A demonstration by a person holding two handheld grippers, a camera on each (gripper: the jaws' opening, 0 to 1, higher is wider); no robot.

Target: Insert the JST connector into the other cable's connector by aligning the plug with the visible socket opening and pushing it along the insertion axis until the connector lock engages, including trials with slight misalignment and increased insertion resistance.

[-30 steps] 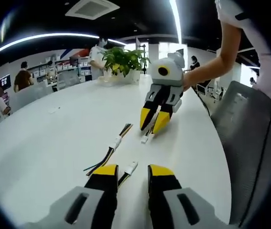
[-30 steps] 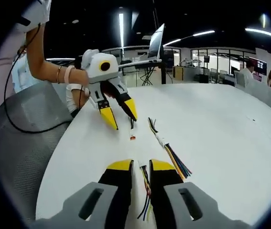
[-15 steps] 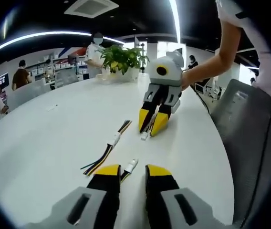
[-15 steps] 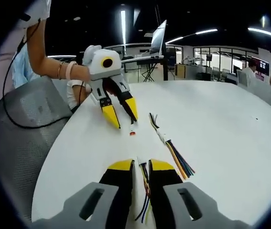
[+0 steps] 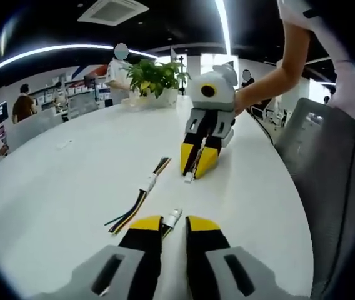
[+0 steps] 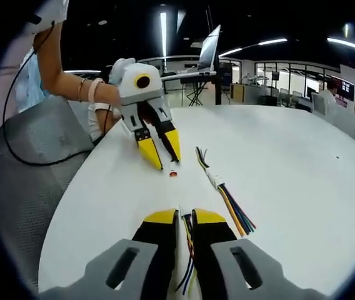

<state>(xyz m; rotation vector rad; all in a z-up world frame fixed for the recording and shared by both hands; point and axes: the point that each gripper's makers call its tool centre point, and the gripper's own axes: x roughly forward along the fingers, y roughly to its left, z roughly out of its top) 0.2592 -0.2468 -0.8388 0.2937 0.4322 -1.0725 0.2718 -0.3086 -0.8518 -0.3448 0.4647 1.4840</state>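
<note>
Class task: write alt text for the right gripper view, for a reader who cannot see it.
The right gripper is closed on a cable on a white table. Opposite, the left gripper nears a small connector; a spare cable lies alongside.

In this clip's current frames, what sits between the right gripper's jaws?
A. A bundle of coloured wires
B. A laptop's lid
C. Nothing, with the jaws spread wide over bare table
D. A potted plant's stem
A. In the right gripper view, the right gripper has its jaws nearly together on a bundle of coloured wires that trails down between them over the white table.
</note>
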